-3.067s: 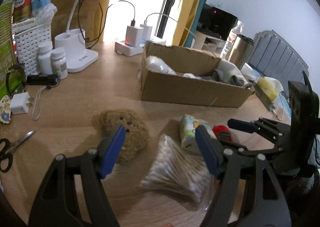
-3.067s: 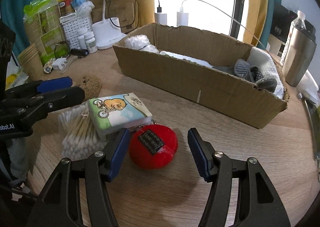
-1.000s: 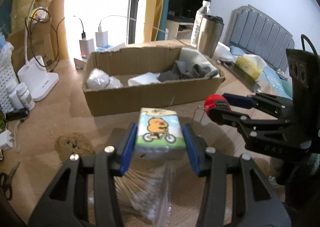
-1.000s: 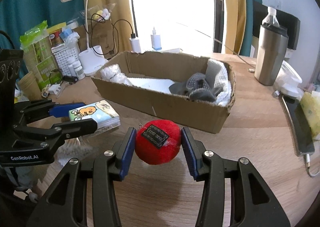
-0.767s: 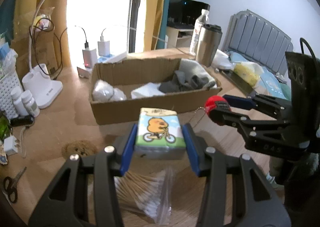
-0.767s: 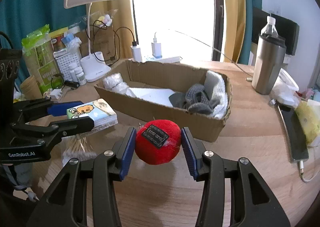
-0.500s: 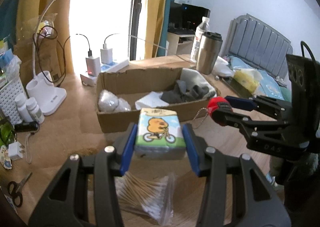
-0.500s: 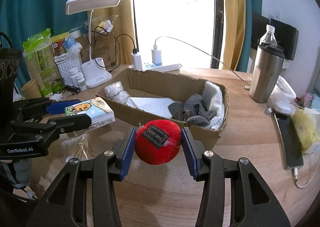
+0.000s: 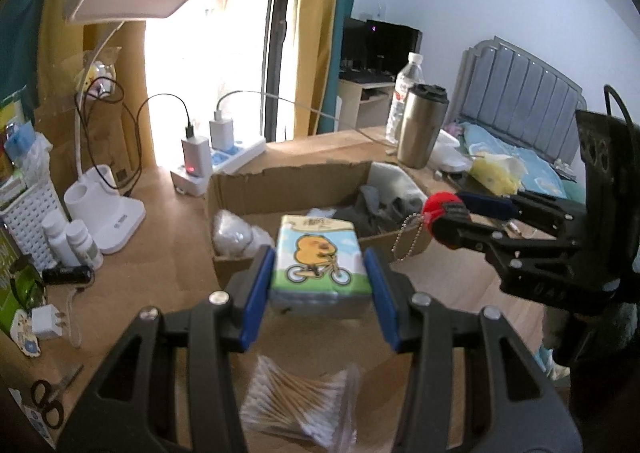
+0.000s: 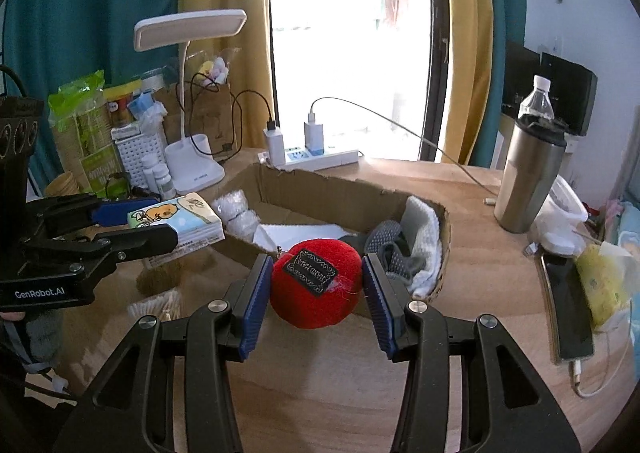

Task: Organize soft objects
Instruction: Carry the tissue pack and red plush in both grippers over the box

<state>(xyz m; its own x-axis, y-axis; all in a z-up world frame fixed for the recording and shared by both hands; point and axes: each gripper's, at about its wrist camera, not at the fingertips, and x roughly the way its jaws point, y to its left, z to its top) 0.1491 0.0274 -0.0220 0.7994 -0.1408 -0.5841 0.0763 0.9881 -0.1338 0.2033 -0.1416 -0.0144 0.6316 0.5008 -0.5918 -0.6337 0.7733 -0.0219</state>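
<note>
My left gripper point(image 9: 318, 285) is shut on a tissue pack point(image 9: 318, 259) printed with a yellow cartoon animal on a bicycle, held in the air in front of the cardboard box point(image 9: 288, 185). My right gripper point(image 10: 316, 291) is shut on a red plush ball point(image 10: 316, 287) with a black label, also lifted, before the box's point(image 10: 344, 193) near wall. A bead chain point(image 9: 404, 235) hangs from the ball point(image 9: 438, 201). The box holds white wads, grey socks and a white cloth. A bag of cotton swabs point(image 9: 298, 405) lies on the table below the tissue pack point(image 10: 178, 219).
A white desk lamp point(image 10: 188, 93), power strip with chargers point(image 10: 312, 157), pill bottles point(image 9: 74, 241) and a white basket point(image 9: 28, 221) stand left of the box. A steel tumbler point(image 10: 528, 181) and a phone point(image 10: 566, 309) are at the right. Scissors point(image 9: 48, 403) lie near the front left edge.
Both grippers have risen with their loads, so the table and box sit lower and further off. Three seconds ago both stood open over the tissue pack and ball on the table.
</note>
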